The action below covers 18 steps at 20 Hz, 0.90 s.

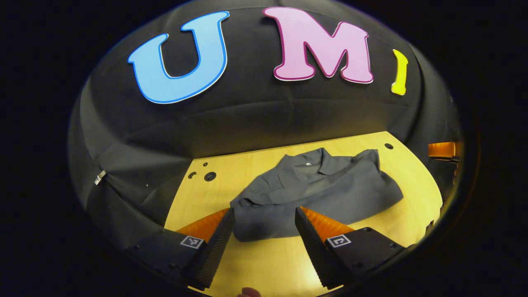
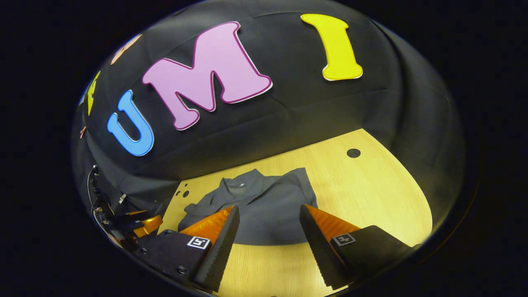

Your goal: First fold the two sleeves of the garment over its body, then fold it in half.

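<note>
Now folded garment [image 1: 317, 194] on table [image 1: 412, 181].

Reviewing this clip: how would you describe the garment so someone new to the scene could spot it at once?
Find the pale wooden table against the black cloth wall. On it lies the shirt, a dark grey heap with its collar towards the wall. It is the one soft, rumpled thing on the table, just ahead of both open grippers.

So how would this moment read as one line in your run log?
garment: grey, collared, lying bunched on wooden table | left gripper: open, above near hem | right gripper: open, above near hem | nothing held
</note>
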Each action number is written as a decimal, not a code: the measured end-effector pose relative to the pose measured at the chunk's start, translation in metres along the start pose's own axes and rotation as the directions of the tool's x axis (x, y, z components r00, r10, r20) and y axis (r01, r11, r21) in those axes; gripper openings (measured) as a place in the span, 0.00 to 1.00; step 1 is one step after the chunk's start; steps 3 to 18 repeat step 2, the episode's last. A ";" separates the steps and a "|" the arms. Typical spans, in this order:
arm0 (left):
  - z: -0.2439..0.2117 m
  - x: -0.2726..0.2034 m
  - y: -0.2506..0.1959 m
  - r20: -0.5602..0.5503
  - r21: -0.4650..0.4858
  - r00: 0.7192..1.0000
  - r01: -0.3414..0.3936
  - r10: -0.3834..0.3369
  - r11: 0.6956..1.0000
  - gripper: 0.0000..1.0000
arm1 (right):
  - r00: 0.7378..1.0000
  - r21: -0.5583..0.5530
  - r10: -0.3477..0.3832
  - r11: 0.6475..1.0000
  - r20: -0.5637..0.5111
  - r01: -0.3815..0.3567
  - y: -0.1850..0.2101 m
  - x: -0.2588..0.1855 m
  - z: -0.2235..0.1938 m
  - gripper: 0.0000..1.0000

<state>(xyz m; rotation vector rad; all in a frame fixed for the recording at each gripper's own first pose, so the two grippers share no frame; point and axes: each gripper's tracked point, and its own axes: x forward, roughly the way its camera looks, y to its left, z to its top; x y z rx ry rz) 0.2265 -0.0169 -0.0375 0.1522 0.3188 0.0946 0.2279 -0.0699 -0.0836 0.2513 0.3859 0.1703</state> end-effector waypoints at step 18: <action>-0.010 -0.014 -0.003 -0.002 0.005 1.000 0.002 -0.002 1.000 0.93 | 1.000 -0.004 0.012 1.000 0.006 -0.012 0.011 -0.013 -0.007 0.92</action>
